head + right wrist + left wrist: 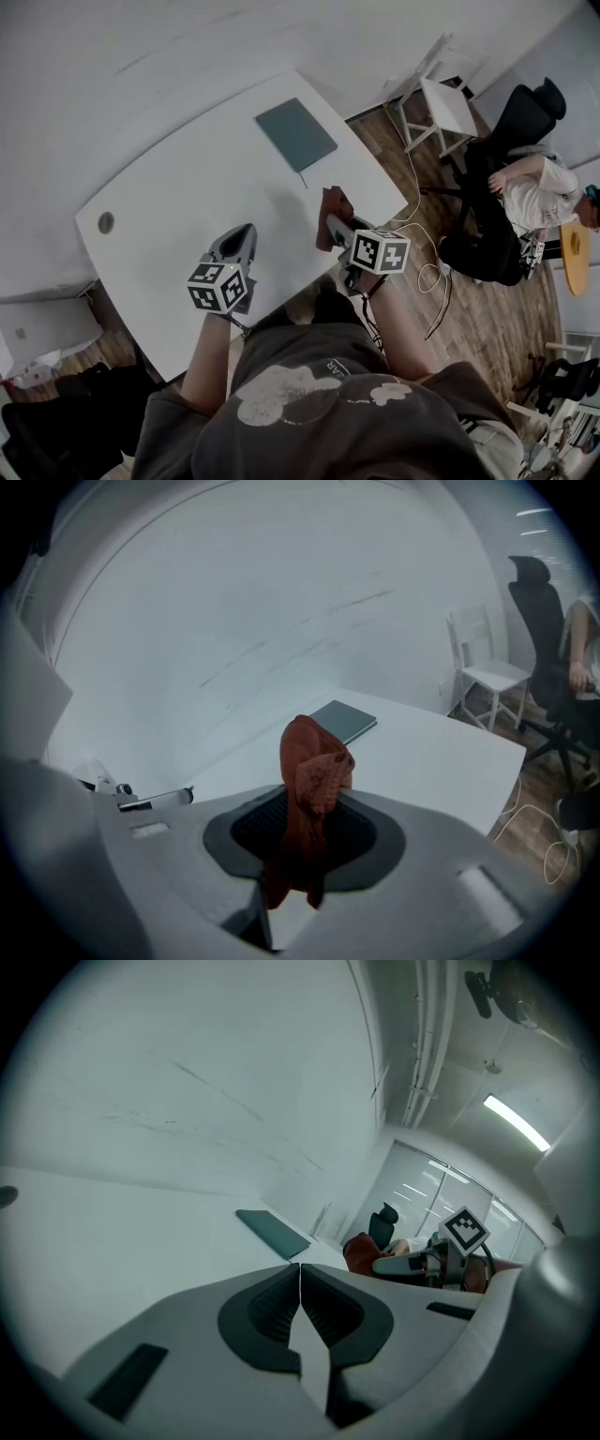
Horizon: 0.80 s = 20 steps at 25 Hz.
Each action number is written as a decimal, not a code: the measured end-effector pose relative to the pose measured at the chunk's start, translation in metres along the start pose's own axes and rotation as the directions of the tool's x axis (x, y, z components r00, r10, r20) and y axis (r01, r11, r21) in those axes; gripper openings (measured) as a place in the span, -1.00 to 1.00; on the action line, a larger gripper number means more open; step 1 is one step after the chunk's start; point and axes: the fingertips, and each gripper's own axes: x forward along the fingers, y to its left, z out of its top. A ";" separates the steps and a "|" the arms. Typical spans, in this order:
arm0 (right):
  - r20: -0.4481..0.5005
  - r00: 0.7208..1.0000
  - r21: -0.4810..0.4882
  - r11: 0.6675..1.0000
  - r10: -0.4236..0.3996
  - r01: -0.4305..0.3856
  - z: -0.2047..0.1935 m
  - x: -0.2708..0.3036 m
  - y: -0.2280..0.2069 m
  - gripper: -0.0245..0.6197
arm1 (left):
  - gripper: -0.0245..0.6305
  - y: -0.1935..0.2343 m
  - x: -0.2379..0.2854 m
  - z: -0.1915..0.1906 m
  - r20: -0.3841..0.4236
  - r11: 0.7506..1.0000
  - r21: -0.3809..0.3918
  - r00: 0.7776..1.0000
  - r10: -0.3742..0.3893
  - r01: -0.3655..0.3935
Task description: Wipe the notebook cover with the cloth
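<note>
A dark teal notebook (295,134) lies flat at the far side of the white table (187,202); it also shows as the notebook (273,1233) and the notebook (344,720) in the gripper views. My right gripper (330,223) is shut on a rust-red cloth (309,799), whose bunched top stands above the jaws; in the head view the cloth (330,217) hangs near the table's right front edge, short of the notebook. My left gripper (239,242) hovers over the table's near part with its jaws pressed together on nothing.
A person (534,192) sits in a black office chair at the right. A white chair (441,98) stands beyond the table's corner. Cables (427,272) trail on the wooden floor. A round grommet (106,222) sits at the table's left. A wall is behind the table.
</note>
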 end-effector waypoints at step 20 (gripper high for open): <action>-0.131 0.962 -0.130 0.958 0.239 -0.256 0.112 0.089 -0.054 -0.60 | -0.93 0.010 0.063 0.037 0.133 0.942 -0.142 0.938 0.321 -0.303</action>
